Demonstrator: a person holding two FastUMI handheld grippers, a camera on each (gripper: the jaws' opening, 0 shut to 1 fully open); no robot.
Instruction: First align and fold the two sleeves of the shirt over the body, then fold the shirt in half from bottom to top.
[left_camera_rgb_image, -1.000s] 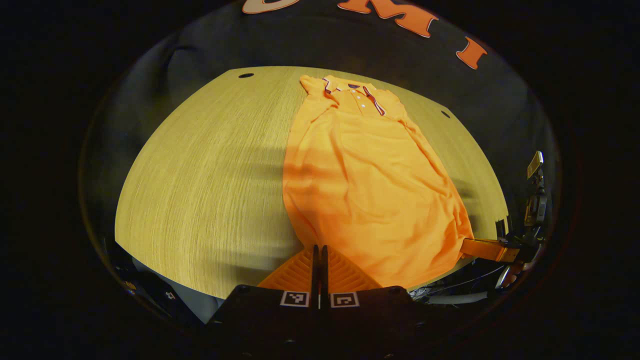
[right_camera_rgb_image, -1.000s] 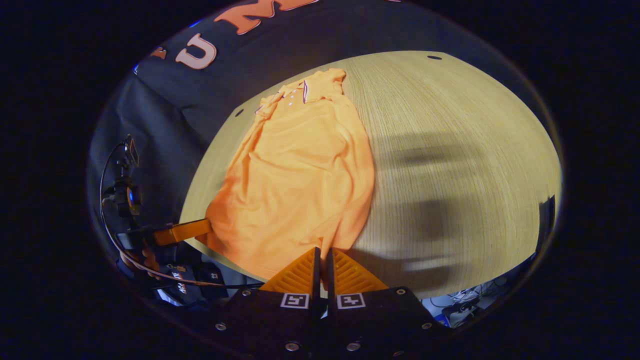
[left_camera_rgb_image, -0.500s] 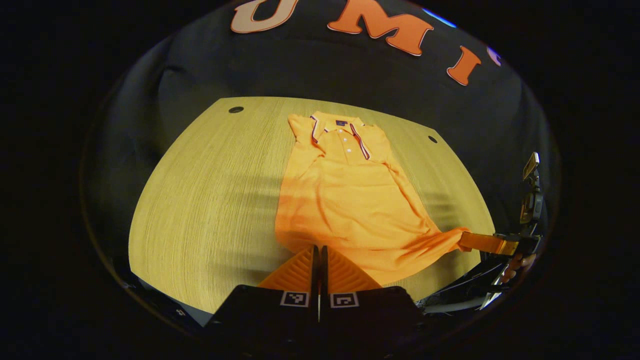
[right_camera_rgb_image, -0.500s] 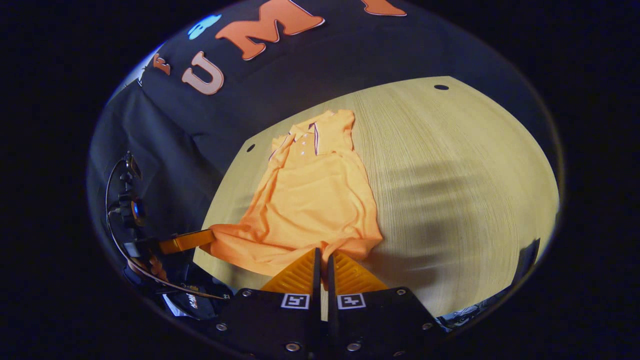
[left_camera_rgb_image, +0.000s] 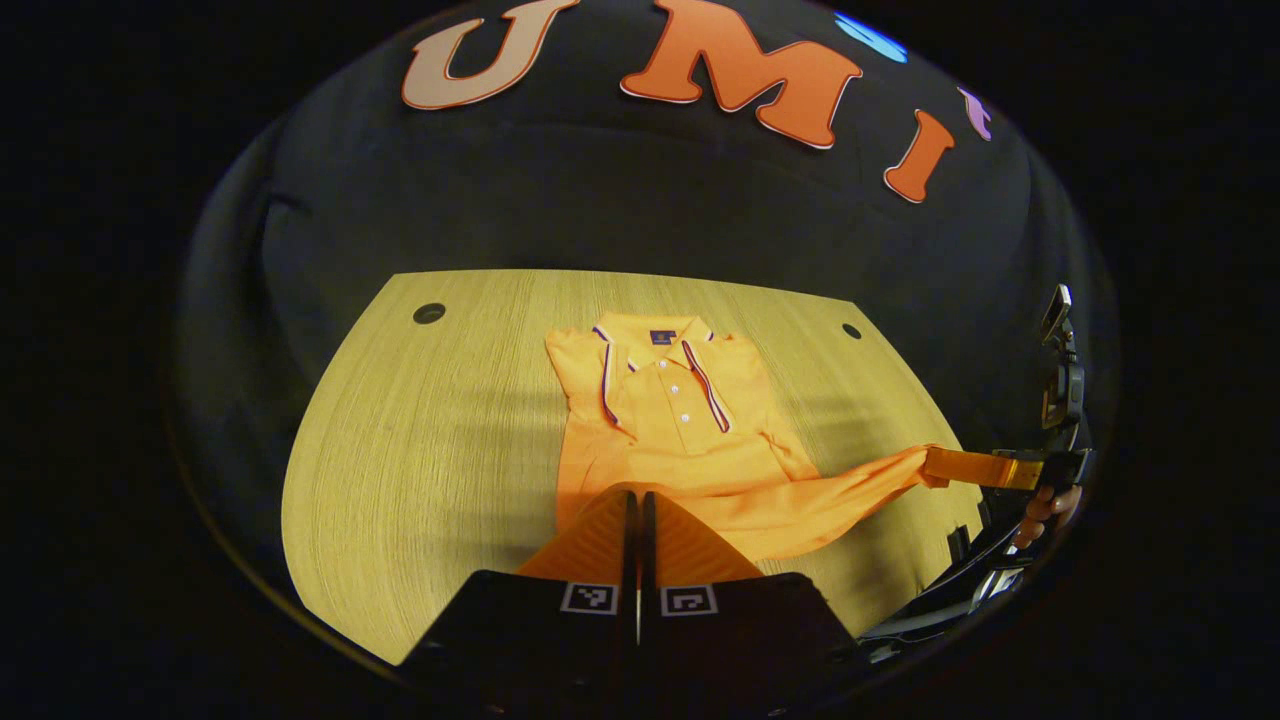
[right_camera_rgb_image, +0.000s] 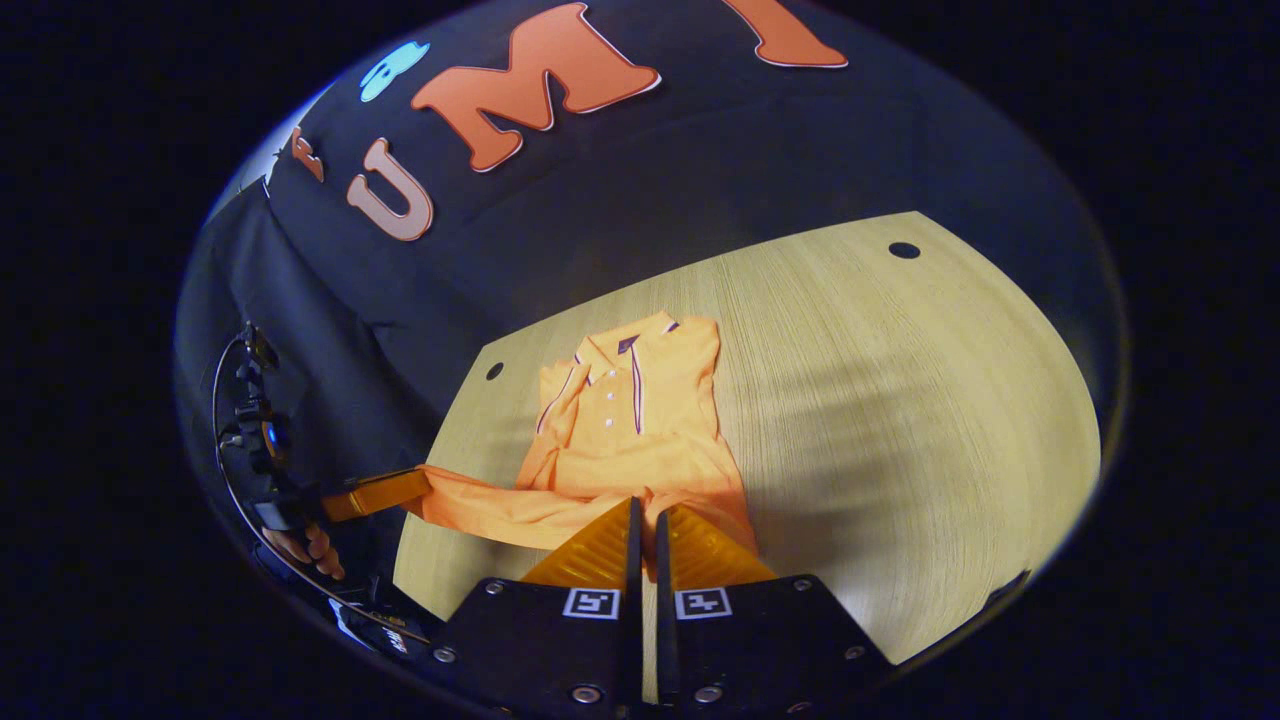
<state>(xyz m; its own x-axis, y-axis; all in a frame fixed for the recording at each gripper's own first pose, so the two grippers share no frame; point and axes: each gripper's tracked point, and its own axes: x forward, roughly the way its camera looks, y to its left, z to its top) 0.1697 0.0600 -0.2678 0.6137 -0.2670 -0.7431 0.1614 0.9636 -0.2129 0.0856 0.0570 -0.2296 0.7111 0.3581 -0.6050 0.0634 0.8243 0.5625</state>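
Observation:
An orange polo shirt (left_camera_rgb_image: 670, 400) lies on the wooden table (left_camera_rgb_image: 430, 430), collar at the far end, sleeves folded in over the body. In the left gripper view my left gripper (left_camera_rgb_image: 634, 492) is shut on the near-left corner of the bottom hem. My right gripper (left_camera_rgb_image: 935, 467) pinches the other corner at the right. The hem hangs stretched between them, raised off the table and drawn over the lower body. The right gripper view has the shirt (right_camera_rgb_image: 630, 410) ahead, my right gripper (right_camera_rgb_image: 645, 500) shut on the hem, and the left gripper (right_camera_rgb_image: 415, 485) holding the far corner.
The table (right_camera_rgb_image: 900, 400) has small dark holes near its far corners (left_camera_rgb_image: 429, 313) (left_camera_rgb_image: 851, 331). Black cloth closes off the back. A hand (left_camera_rgb_image: 1045, 503) with cables holds the right gripper by the table's right edge. Bare wood spreads on both sides of the shirt.
Both grippers have lifted the bottom hem and carried it forward toward the collar. Less of the shirt's body lies flat and visible, and the collar sits nearer in both views.

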